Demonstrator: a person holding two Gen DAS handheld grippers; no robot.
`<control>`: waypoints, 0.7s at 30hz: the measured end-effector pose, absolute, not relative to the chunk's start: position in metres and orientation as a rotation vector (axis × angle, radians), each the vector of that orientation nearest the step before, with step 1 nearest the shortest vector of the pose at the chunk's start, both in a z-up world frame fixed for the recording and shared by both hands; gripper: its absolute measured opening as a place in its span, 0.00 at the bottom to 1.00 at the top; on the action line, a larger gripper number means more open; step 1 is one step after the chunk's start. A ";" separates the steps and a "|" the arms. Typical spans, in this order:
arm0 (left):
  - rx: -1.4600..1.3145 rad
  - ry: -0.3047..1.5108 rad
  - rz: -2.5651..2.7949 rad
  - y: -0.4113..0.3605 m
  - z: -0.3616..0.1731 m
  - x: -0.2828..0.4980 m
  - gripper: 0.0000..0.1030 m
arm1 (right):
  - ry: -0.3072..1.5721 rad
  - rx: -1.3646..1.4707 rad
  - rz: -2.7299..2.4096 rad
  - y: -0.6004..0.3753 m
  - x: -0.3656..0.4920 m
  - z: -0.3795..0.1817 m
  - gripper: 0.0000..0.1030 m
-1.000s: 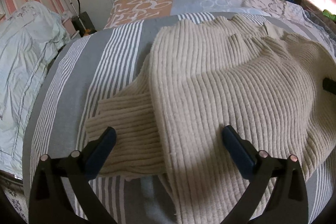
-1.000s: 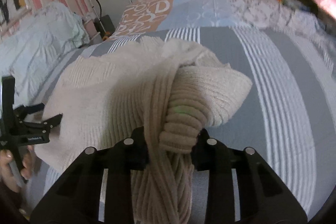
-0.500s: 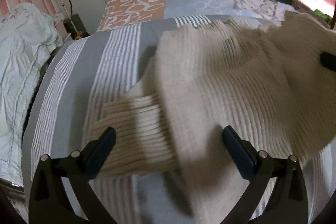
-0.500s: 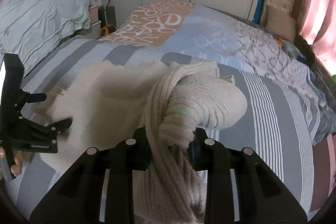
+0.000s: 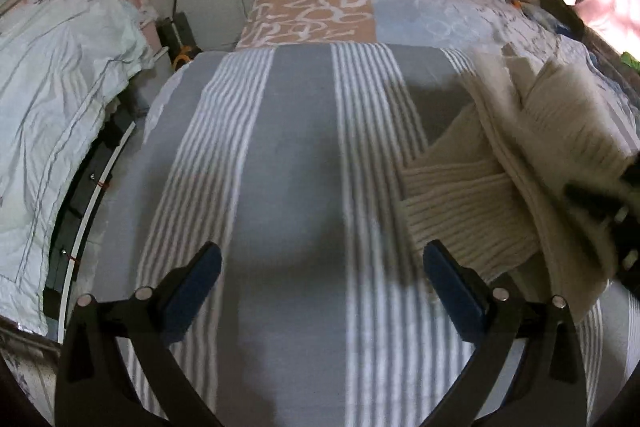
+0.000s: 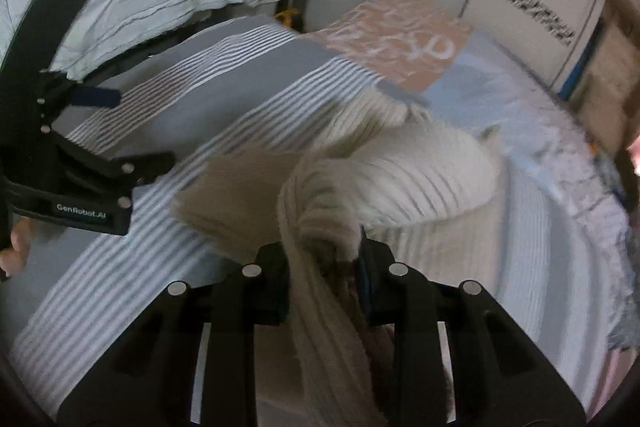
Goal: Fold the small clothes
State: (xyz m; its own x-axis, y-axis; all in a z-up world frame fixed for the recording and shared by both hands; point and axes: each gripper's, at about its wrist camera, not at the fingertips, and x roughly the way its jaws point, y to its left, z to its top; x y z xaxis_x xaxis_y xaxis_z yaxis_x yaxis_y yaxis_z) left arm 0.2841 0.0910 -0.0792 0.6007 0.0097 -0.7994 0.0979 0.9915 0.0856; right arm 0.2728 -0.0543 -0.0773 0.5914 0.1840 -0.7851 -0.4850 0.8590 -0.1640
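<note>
Looking along the left gripper [image 5: 322,289], its blue-padded jaws stand wide apart and empty over bare grey-and-white striped bedcover [image 5: 296,155], likely kept clear of the cloth; the cream ribbed knit sweater [image 5: 500,187] lies off to the right, leaving broad room in the middle and a bed edge at the left. From the right wrist, the right gripper [image 6: 322,281] is clenched on a bunched fold of that sweater, seemingly to carry it across the bed
</note>
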 end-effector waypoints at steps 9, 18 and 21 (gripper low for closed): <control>0.097 0.936 -0.041 0.099 -0.078 0.283 0.99 | 0.860 -0.215 0.515 -0.084 0.254 -0.052 0.41; 0.117 0.922 -0.052 0.088 -0.072 0.278 0.99 | 0.823 -0.086 0.435 -0.157 0.247 -0.023 0.45; 0.127 0.922 -0.063 0.078 -0.071 0.276 0.99 | 0.804 -0.126 0.358 -0.172 0.245 -0.024 0.45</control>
